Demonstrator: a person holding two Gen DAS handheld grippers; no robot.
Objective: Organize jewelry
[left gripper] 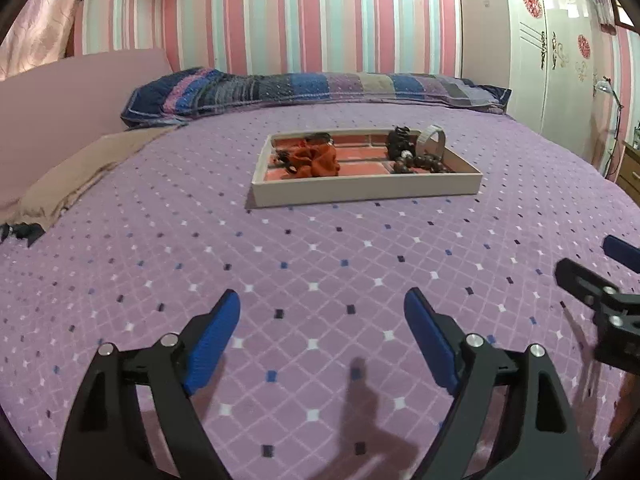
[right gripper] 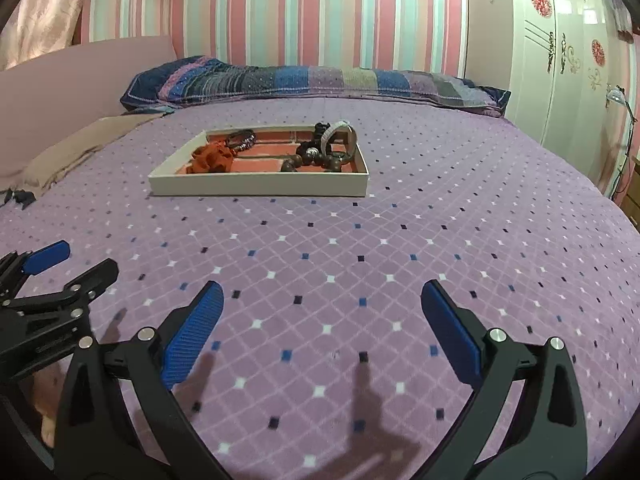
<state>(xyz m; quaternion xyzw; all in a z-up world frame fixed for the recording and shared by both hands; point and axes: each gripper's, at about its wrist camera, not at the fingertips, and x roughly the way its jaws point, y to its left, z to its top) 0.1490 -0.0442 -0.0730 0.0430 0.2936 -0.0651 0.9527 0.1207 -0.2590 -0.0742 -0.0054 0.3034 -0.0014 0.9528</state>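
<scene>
Tray point(left gripper: 366, 192) sits mid-bed point(left gripper: 320, 280), well ahead of both tongs. Left tongs point(left gripper: 322, 312) spread, empty; right tongs point(right gripper: 322, 304) spread, empty (hovering over bedspread). Orange scrunchie point(left gripper: 316, 160) at tray's left: soft, light, pinch anywhere. Bead bracelet point(left gripper: 420, 162) at tray's right: hard, likely slippery; grip across strand.

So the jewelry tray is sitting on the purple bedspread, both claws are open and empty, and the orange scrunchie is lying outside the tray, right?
Not quite. The orange scrunchie lies inside the jewelry tray, at its left end; the right wrist view shows it. The rest holds: the tray sits on the purple bedspread, and the left claw and right claw are open and empty.
</scene>
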